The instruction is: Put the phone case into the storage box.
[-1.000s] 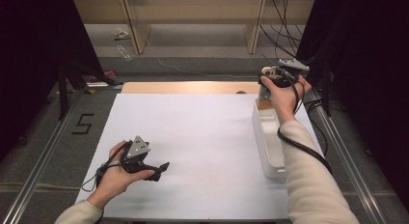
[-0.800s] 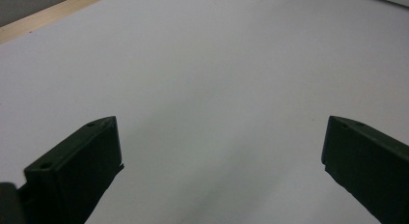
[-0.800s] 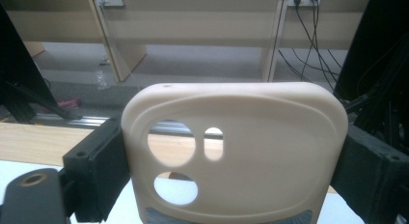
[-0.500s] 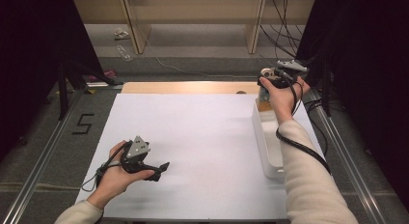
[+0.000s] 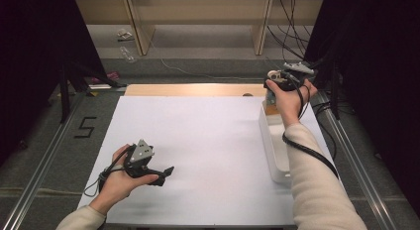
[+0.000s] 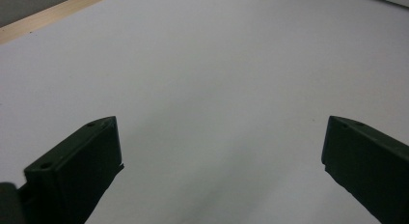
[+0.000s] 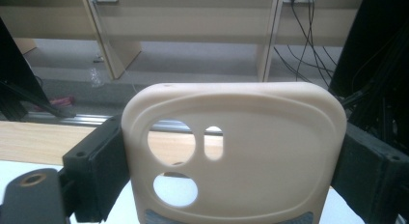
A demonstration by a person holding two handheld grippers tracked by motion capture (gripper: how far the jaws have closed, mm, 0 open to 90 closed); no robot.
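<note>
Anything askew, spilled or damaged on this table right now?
Nothing stands out. The right gripper holds a beige phone case upright above the white tray, looking intact. The left gripper rests open on the white sheet.

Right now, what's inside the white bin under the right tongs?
The white bin shows a bare white interior along its near part. Its far end is covered by the right tongs, which clamp a beige phone case, and the hand.

White bin (image 5: pixel 271 141) along mat's (image 5: pixel 198 136) right.
</note>
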